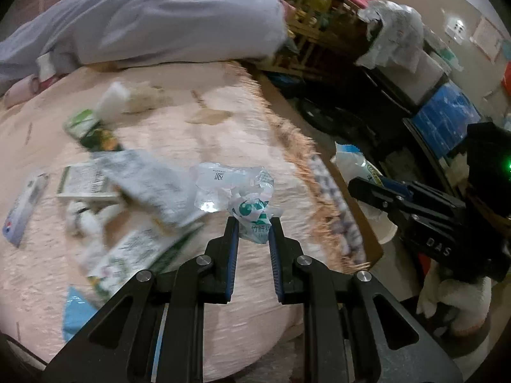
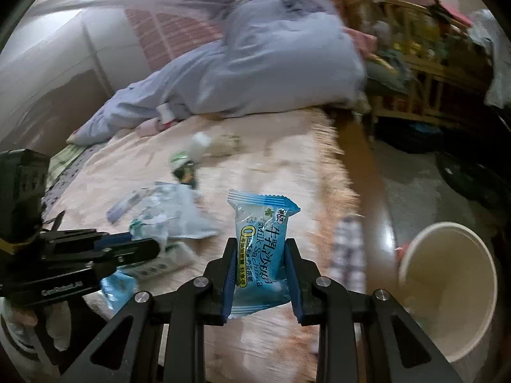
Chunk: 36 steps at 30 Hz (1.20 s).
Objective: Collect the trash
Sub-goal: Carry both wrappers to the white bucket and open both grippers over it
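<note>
Upright between the right fingers (image 2: pixel 289 274), blue snack packet (image 2: pixel 260 249).

You are in a lived-in bedroom at home. A peach textured bedspread with a fringed edge (image 1: pixel 223 121) fills the middle of both views, a rumpled pale blue quilt (image 2: pixel 271 73) lies across the top, and a cluttered yellow wooden shelf rack (image 1: pixel 316 22) stands at the upper right beside it.

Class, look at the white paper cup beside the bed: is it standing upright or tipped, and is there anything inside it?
Tipped: the white paper cup leans with its open mouth toward the right wrist camera. The inner wall that shows looks bare; its bottom cannot be seen clearly.
</note>
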Available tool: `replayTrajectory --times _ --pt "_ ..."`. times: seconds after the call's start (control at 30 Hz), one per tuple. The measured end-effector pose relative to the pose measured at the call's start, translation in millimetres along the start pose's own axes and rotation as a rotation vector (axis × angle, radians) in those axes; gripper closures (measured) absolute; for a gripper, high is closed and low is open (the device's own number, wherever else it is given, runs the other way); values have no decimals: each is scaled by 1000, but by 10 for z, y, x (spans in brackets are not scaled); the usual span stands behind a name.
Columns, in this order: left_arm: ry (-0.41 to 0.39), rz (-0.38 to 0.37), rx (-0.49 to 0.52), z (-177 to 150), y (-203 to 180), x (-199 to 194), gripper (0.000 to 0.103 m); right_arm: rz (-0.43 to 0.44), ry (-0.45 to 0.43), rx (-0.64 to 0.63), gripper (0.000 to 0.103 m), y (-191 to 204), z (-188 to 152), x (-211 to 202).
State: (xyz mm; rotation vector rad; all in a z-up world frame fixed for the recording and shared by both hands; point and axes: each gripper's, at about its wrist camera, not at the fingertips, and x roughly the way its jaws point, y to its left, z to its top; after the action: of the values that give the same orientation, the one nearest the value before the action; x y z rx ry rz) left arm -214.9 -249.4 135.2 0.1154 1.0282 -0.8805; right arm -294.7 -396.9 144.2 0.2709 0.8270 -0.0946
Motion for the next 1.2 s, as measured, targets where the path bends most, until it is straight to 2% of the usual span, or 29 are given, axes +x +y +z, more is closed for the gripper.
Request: replayTrajectory --times 0.4,0.57,0.8,0.9,1.13,1.17,1.2 --pt "79 -95 85 143 -922 575 87 -159 38 121 76 -1185 -257 -172" --pt "130 -136 113 172 -1302 900 87 -245 85 212 76 -1772 -454 -145" --pt "167 -173 165 209 -1734 1199 87 -300 162 345 76 -2391 -815 -52" --pt "181 -186 190 231 -1846 1349 87 -310 197 390 76 -2556 -898 -3" --pt "202 -242 203 285 -2007 1640 85 -333 202 456 76 -2721 -958 10" --pt "198 -253 206 287 -2016 1664 81 -336 205 468 73 -2744 -962 14" --pt "201 -268 202 292 -2009 1690 70 -342 207 478 62 -2768 -954 31"
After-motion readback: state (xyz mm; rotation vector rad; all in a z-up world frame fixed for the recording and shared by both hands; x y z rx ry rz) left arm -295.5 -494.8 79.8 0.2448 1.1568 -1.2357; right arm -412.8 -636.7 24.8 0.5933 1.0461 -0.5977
